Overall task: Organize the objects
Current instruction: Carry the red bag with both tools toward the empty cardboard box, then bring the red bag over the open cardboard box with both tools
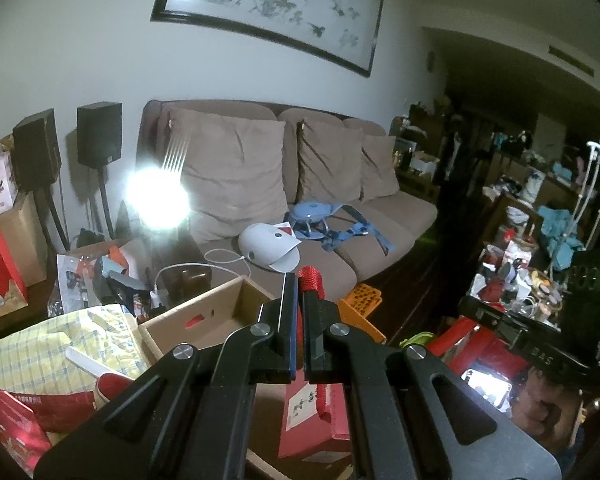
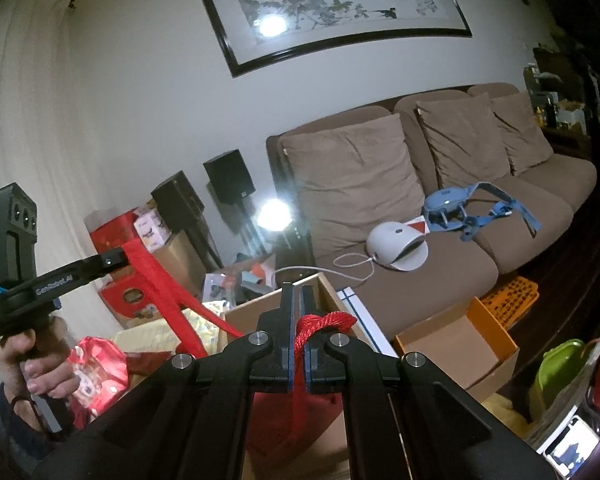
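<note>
Here, my grips:
Left gripper (image 1: 299, 292): clenched on a red cord (image 1: 310, 278), just above the cardboard box (image 1: 224, 312).
Right gripper (image 2: 298, 308): clenched on a red rope (image 2: 324, 322), over the box's near edge.
Red bag (image 1: 316, 420): hanging under both handles, just in front of the box.
Sofa (image 2: 440, 272): behind the box.

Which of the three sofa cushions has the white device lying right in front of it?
The largest back cushion, at the sofa's speaker end. The white domed device lies on the seat just before it; the other two cushions stand farther along, past the blue harness.
</note>
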`<state>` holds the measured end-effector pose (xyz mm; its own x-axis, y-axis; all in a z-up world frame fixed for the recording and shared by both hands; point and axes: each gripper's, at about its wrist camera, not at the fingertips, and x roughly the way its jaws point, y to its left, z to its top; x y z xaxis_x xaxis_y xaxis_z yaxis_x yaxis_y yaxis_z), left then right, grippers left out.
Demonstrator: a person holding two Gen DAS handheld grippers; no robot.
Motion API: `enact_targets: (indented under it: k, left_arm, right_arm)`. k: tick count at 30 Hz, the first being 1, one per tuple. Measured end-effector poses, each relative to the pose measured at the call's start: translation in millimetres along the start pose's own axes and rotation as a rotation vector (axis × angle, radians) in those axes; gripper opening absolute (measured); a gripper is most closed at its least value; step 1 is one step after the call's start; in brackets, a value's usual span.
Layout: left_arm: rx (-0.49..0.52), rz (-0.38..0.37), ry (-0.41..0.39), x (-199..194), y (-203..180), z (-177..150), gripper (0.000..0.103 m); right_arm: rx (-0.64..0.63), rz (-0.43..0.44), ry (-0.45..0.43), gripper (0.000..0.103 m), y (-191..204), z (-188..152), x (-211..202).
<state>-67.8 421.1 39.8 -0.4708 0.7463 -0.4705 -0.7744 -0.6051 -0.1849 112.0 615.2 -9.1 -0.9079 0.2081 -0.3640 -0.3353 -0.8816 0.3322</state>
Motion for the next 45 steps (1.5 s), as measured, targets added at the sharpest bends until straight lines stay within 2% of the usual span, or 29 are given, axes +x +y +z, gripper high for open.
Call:
enact_targets:
  k: [17,32,36,45]
  left_arm:
    - [0.016,0.023,0.031,17.6,5.9,-4.9,0.002]
    - [0.029,0.033,0.051,38.2,3.4,-5.4,0.002]
    - [0.048,0.063,0.055,43.5,4.2,-9.0,0.002]
    - [0.037,0.073,0.069,48.3,13.8,-14.1,0.002]
  right_arm:
    - [-0.029,0.032,0.050,0.004,8.9,-4.9,8.5]
    - [-0.062,0.082,0.059,0.004,28.9,-8.5,12.1]
    - [-0.065,0.099,0.060,0.004,34.1,-9.8,13.0]
    - [-0.064,0.099,0.084,0.004,39.2,-10.5,23.1]
